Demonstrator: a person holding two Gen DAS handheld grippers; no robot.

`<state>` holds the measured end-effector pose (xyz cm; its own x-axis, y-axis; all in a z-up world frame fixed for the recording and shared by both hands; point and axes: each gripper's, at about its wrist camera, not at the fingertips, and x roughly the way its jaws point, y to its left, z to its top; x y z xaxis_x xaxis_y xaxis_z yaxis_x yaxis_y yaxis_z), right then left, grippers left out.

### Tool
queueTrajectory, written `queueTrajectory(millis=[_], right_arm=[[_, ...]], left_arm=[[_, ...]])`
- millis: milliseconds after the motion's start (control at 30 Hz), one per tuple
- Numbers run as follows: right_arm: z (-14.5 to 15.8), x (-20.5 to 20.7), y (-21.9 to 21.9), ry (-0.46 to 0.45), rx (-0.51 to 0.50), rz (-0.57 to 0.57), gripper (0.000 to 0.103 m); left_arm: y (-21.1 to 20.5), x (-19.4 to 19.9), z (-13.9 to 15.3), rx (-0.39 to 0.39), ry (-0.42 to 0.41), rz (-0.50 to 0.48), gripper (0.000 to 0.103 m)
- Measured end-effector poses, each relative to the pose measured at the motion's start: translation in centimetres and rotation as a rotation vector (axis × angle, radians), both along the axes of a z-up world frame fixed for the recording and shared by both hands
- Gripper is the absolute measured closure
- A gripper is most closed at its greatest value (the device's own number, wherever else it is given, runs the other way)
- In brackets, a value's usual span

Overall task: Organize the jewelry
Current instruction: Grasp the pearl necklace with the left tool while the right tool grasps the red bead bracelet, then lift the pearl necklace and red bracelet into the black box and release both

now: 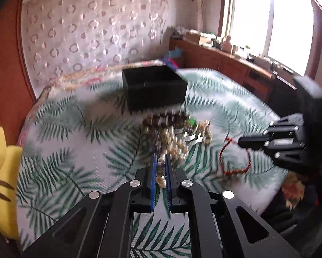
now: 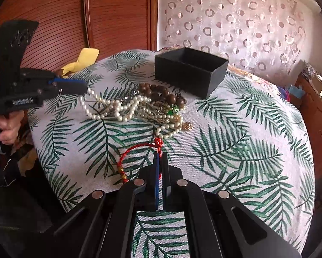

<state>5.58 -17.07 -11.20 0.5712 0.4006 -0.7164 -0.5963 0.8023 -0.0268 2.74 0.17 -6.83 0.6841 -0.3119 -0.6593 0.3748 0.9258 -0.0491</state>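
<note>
Where palms spread: fern-print tablecloth (image 2: 236, 150), wooden cabinets (image 1: 225, 64).

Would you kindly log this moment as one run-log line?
left gripper: shut on pearl necklace | right gripper: shut on red cord bracelet | black box: no jewelry visible inside

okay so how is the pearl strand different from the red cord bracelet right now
The pearl necklace is a string of round white beads; the red cord bracelet is thin braided thread with a knot and a few gold beads. The pearls trail back into the tangled jewelry heap; the cord lies apart from it, on the leaf-print cloth. The left claw is shut on the pearls, the right claw on the cord. Both are still outside the black box.
</note>
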Motion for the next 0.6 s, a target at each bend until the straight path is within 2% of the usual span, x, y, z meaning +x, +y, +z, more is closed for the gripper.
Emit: queueTrajectory(millis=[267, 600], right_arm=[[2.2, -0.2, -0.3, -0.050, 0.016, -0.004, 0.100], [5.4, 0.1, -0.4, -0.119, 0.039, -0.007, 0.100]], left_arm=[[-1.1, 0.6, 5.5, -0.027, -0.117, -0.043, 0.097], [-2.2, 1.3, 10.8, -0.045, -0.233, -0.057, 0.097]])
